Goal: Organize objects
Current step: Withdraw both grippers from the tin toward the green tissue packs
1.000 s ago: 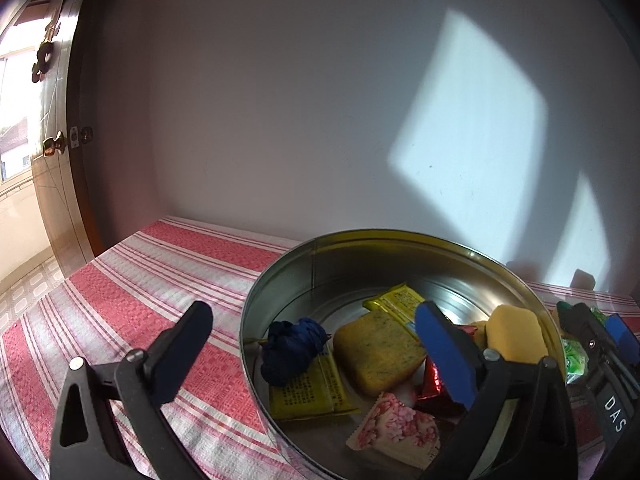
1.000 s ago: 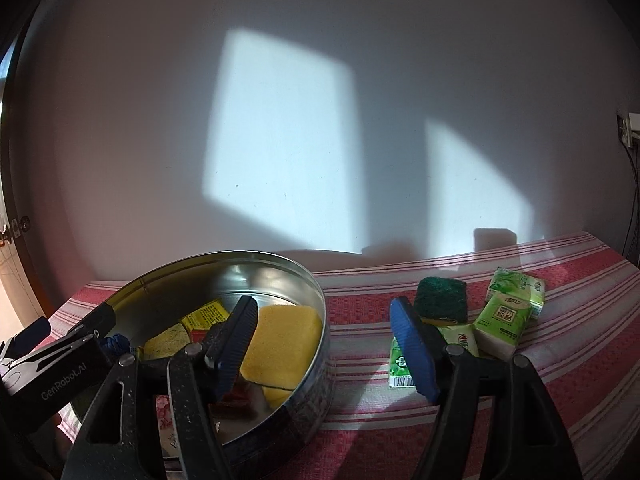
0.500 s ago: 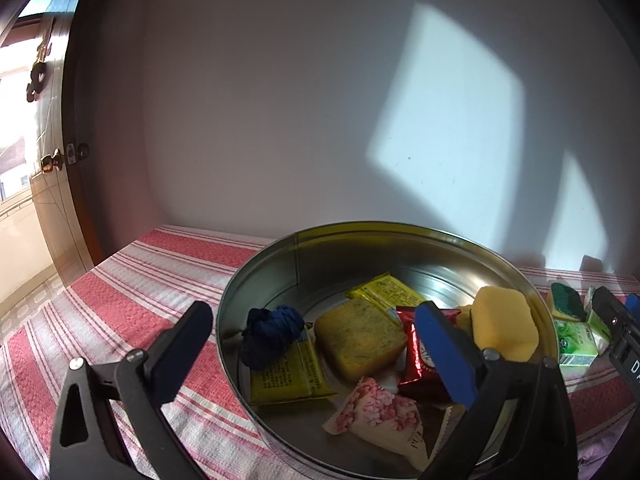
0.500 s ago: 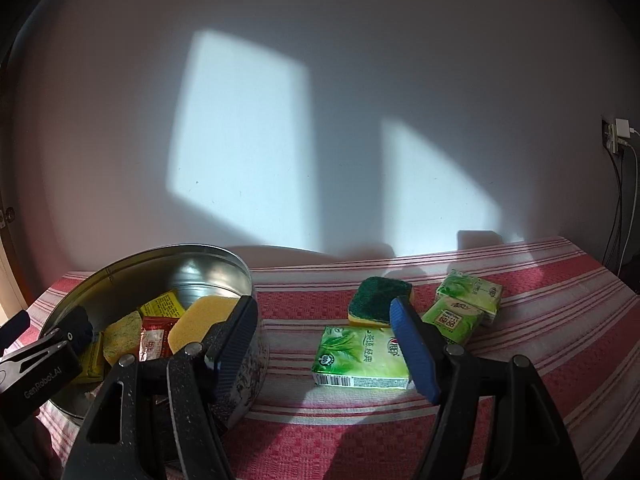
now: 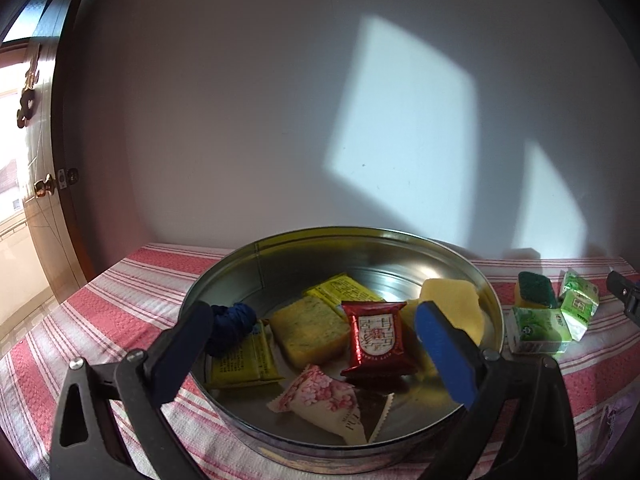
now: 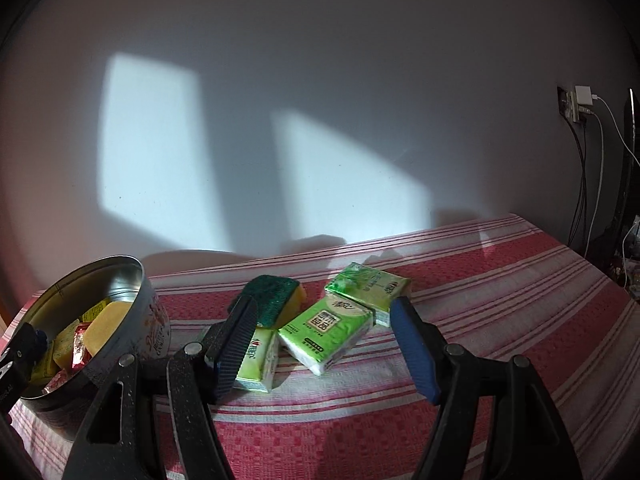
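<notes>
1. Tin (image 5: pixel 224 300) — round, metal, open-topped — stands on the left part of the surface (image 6: pixel 500 280), which wears a red-and-white striped cloth.
2. Inside the tin lie a red packet (image 5: pixel 376 336), a yellow sponge (image 5: pixel 308 330), a paler sponge (image 5: pixel 456 300) leaning on the right wall, two yellow sachets (image 5: pixel 244 360), a blue bundle (image 5: pixel 234 320) and a pink flowered packet (image 5: pixel 316 394).
3. Left hand-held gripper (image 5: pixel 316 354) hangs in front of the tin with its jaws wide apart and nothing between the pads; its fingers frame the tin's near half.
4. Right of the tin, apart from it, sits a cluster on the cloth: a green-topped scourer (image 6: pixel 272 294) at the back, and three green tissue packs — one (image 6: pixel 258 360) nearest the tin, one (image 6: pixel 326 330) in the middle, one (image 6: pixel 370 288) behind it. The packs touch or overlap each other.
5. Right hand-held gripper (image 6: pixel 326 346) points at this cluster, jaws open and empty. The middle pack shows in the gap between its fingers; its left finger (image 6: pixel 236 344) hides part of the nearest pack.
6. Sunlight patches fall on the white wall (image 6: pixel 320 80) behind; a charger (image 6: pixel 584 98) with cables is plugged in at far right.
</notes>
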